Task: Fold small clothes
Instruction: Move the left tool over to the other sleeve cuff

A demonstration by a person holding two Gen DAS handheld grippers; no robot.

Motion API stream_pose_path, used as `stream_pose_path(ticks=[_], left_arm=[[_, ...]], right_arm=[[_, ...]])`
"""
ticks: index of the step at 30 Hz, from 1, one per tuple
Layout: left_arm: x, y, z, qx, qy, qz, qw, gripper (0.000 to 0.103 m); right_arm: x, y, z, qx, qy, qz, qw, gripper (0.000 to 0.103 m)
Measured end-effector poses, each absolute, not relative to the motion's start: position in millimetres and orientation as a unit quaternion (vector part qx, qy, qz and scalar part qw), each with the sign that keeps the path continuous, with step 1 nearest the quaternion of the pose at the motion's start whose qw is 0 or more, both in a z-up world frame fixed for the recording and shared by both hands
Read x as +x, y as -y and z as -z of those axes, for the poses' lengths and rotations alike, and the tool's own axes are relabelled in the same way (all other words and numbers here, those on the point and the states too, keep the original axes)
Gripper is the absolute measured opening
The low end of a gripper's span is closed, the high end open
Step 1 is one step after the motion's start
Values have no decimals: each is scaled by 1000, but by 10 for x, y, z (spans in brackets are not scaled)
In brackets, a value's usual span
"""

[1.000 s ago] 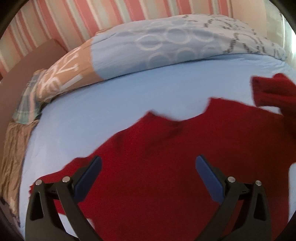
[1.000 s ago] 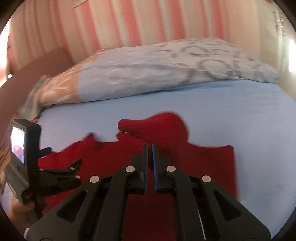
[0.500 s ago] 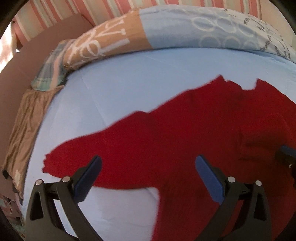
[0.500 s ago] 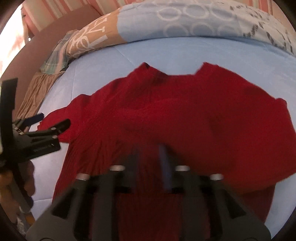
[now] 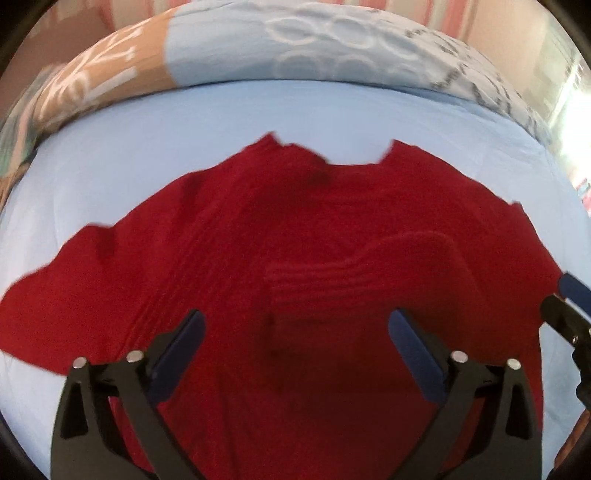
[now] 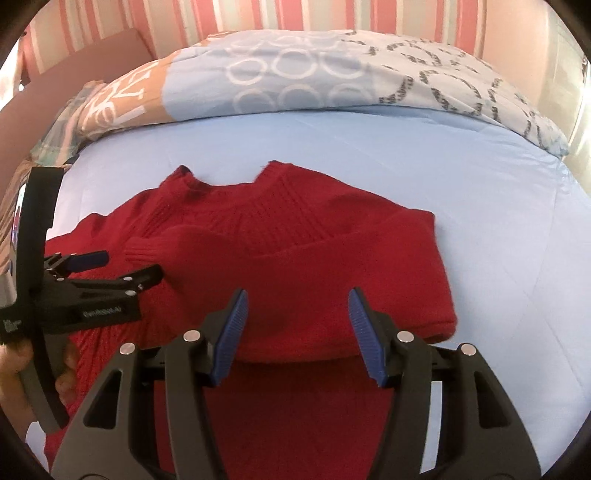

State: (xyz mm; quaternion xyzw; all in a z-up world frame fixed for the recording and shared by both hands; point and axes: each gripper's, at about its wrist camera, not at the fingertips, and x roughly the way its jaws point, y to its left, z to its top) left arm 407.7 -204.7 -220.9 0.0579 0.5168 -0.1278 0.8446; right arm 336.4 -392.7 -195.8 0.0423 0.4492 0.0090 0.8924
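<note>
Blue-sheeted bed (image 6: pixel 369 155) carried a red sweater (image 6: pixel 295 236) w/ 1 sleeve folded across. Left claw (image 5: pixel 295 332) & right claw (image 6: pixel 295 321) hung above it, both wide, holding nothing.

sweater (image 6: pixel 295 236) red | sheet (image 6: pixel 369 147) pale blue | wall (image 6: pixel 258 14) pink-striped

Black plastic fingers (image 6: pixel 373 336), ribbed blue pads (image 6: pixel 229 332), silver screws (image 6: pixel 404 336).

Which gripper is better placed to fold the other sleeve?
Left. The left gripper is open over the sweater near the flat left sleeve; the right gripper hovers over the folded sleeve.
</note>
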Motion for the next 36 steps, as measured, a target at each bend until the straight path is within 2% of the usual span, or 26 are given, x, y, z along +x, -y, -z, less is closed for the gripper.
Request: stream_pose_path(ticks=[1,2,3,5,7,8,9,11,17,19,22,23,26,28,29,32,36], left_arm=[[4069,2089,2227,72,-514,133,844,87],[4040,2171,2252,91,-514,143,841,71],[4032,2209,2294,102,-514,148,839,61],[3986,2300,2380,139,-508,143,838,56],[3971,2328,2394,154,-497,146,842,45],[3966,2337,2370,157,-491,150,843,27],[3965,2347,2340,160,-486,153,845,14],[3953,2330,2239,160,-472,156,853,11],[3797,2056,1612,240,-357,96,897,10],[3884,1874,1609,261,-350,78,896,10],[4050,1638,1888,281,-396,87,870,11],[4103,1561,2070,285,-417,86,859,15],[4155,1415,2415,273,-472,60,836,39],[4057,1407,2353,279,-451,42,847,55],[4014,1383,2302,282,-444,32,850,72],[3916,1217,2125,250,-443,6,861,75],[4071,1045,1972,145,-465,9,873,74]], right_arm=[[3364,3946,1960,44,-449,-7,892,58],[3377,3954,1973,47,-449,-6,892,58],[3373,3970,1981,52,-450,-5,892,58],[3370,3966,1986,57,-449,-1,892,58],[3366,3988,1990,61,-449,2,891,58],[3363,3992,1986,61,-448,4,892,58],[3355,4005,1978,59,-446,7,893,58],[3348,4029,1950,56,-440,14,896,58],[3352,4083,1891,56,-428,29,902,58],[3373,4075,1932,56,-433,29,899,58],[3412,4032,2036,54,-448,29,892,58],[3420,4016,2075,54,-451,29,890,58],[3432,3980,2147,51,-460,29,886,58],[3426,3968,2154,46,-459,30,887,58],[3425,3967,2155,44,-459,30,887,58],[3453,3958,2165,31,-461,28,886,59],[3555,3914,2217,9,-464,26,886,60]])
